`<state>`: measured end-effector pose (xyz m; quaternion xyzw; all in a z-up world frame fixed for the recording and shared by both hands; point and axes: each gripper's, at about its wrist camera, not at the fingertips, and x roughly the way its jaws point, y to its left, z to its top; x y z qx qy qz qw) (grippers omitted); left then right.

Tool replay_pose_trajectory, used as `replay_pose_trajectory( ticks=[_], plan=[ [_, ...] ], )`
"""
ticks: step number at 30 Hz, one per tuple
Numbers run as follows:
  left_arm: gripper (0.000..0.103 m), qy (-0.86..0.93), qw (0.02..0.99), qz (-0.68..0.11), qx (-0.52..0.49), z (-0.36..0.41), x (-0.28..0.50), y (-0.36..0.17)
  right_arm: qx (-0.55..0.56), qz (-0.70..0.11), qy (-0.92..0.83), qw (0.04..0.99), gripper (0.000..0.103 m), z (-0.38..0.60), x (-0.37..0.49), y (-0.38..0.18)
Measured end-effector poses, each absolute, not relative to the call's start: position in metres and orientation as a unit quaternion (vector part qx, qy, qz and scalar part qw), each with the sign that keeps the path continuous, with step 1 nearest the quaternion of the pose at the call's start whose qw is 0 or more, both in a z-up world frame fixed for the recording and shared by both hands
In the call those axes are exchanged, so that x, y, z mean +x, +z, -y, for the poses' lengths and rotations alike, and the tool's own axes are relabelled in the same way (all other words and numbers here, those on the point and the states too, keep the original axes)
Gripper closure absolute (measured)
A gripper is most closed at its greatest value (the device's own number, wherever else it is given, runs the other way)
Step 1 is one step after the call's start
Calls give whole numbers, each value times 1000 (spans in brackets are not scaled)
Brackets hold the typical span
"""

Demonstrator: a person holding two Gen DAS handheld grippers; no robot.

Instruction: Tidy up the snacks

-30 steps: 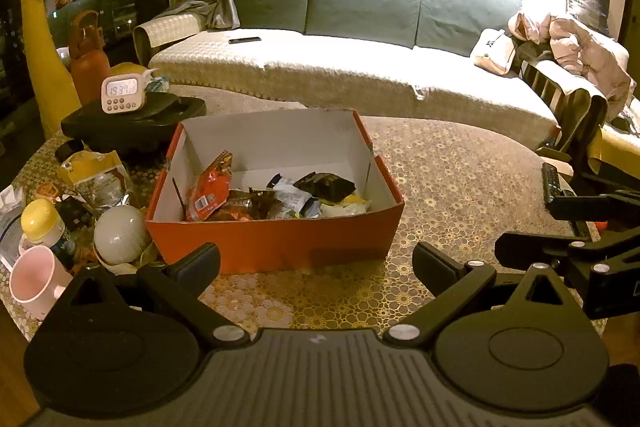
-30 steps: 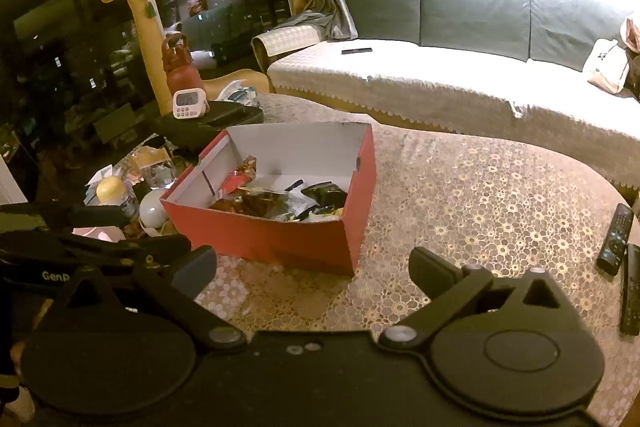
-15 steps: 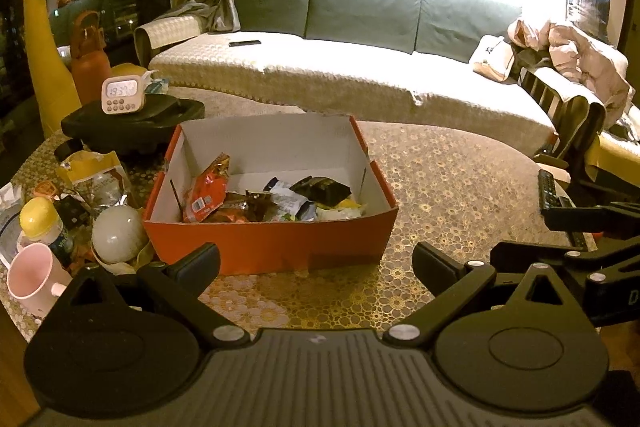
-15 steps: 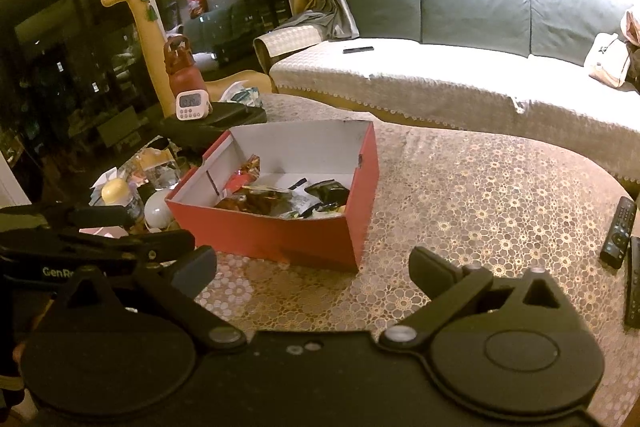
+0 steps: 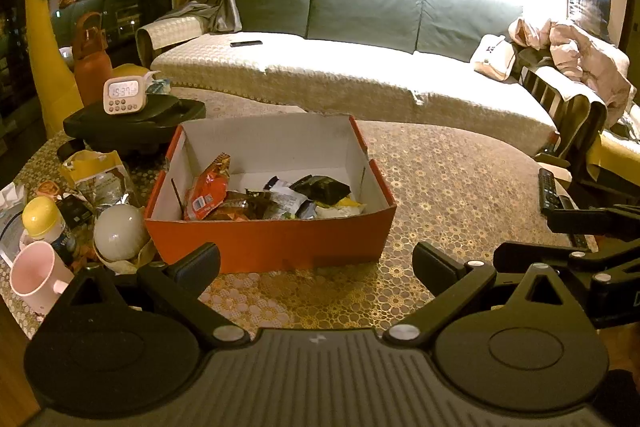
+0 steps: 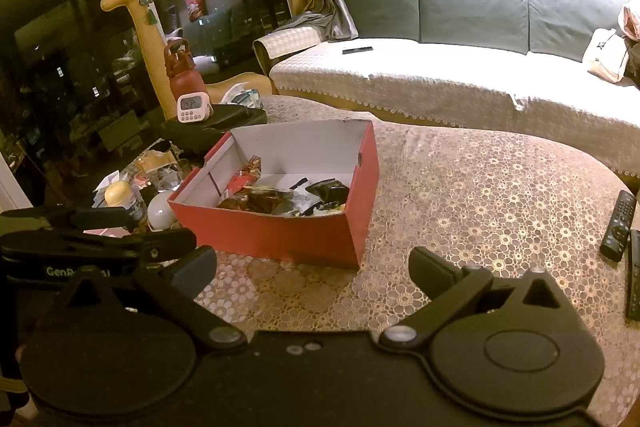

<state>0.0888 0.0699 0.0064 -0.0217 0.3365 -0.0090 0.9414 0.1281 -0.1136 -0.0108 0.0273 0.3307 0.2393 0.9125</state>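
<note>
both the left gripper [image 5: 316, 259] and right gripper [image 6: 312, 263] are hanging with fingers spread and empty, because the snacks [image 5: 276, 199] are already sitting in the orange box [image 5: 272, 239] at 12 o'clock.

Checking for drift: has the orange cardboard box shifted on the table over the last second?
No. The orange cardboard box keeps its spot beside the white digital timer and black tray; only the cameras shifted slightly.
</note>
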Motion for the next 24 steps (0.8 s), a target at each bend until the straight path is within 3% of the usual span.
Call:
replay_pose_trajectory(
  ticks=[24],
  plan=[
    [0, -9, 936, -352, -20, -64, 86, -3, 36, -341, 234, 910, 0, 118, 124, -15]
  ],
)
